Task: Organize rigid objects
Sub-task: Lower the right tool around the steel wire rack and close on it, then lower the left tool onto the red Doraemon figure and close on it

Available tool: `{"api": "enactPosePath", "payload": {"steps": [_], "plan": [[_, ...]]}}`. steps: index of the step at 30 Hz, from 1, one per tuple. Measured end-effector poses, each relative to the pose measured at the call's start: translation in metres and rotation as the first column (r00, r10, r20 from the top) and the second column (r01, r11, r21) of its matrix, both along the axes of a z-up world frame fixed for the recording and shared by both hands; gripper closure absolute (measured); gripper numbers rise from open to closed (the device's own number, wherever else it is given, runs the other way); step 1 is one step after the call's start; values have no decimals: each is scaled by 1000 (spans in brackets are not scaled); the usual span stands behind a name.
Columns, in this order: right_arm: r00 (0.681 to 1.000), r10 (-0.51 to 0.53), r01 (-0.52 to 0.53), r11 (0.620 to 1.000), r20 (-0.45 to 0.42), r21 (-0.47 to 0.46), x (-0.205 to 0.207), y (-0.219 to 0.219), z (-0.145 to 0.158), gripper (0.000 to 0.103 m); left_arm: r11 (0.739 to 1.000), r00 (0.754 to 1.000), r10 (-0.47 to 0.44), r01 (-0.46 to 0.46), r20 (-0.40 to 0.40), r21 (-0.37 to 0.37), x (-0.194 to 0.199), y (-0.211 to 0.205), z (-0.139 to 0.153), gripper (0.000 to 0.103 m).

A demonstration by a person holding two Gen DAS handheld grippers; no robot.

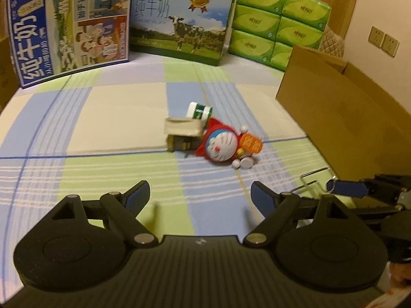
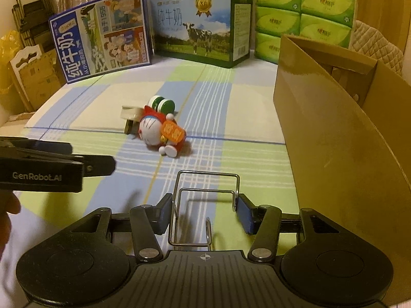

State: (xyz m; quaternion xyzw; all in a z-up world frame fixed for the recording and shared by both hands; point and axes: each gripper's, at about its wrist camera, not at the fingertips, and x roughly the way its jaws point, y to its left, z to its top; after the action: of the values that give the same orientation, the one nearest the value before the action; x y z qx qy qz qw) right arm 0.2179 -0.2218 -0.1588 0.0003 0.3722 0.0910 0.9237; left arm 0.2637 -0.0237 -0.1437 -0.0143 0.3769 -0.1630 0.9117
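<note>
A Doraemon figure (image 1: 223,145) in a red cape lies on the checked cloth, next to a small beige box (image 1: 183,133) and a green-and-white bottle (image 1: 199,110) lying on its side. The same figure (image 2: 159,132), box (image 2: 131,118) and bottle (image 2: 162,104) show in the right wrist view. My left gripper (image 1: 200,196) is open and empty, short of the pile. My right gripper (image 2: 204,211) is shut on a bent metal wire rack (image 2: 205,200), held above the cloth; the rack also shows in the left wrist view (image 1: 312,183).
An open cardboard box (image 2: 334,133) stands at the right. Two milk cartons (image 2: 102,36) (image 2: 200,28) and stacked green tissue packs (image 2: 303,12) line the back. Bags and cardboard (image 2: 30,71) sit beyond the left edge.
</note>
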Motion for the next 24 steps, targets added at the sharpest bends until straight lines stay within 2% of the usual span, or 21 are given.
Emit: {"api": "enactPosePath", "payload": {"steps": [7,14,17,24], "plan": [[1000,-11,11,1000,-3,4,11,-2,-1,53,997,999,-50,50,6,-50,24,-11,-5,22],[999,-30,31,999,-20,21,14,-8,-1,53,994,993,-110,111,50,-19,41,-28,-8,25],[999,-34,34,999,-22,22,15,-8,0,53,991,989,-135,135,67,18,45,-37,-11,25],[998,-48,49,999,-30,25,15,-10,-1,54,989,989,-140,137,52,54,54,-48,-20,25]]}}
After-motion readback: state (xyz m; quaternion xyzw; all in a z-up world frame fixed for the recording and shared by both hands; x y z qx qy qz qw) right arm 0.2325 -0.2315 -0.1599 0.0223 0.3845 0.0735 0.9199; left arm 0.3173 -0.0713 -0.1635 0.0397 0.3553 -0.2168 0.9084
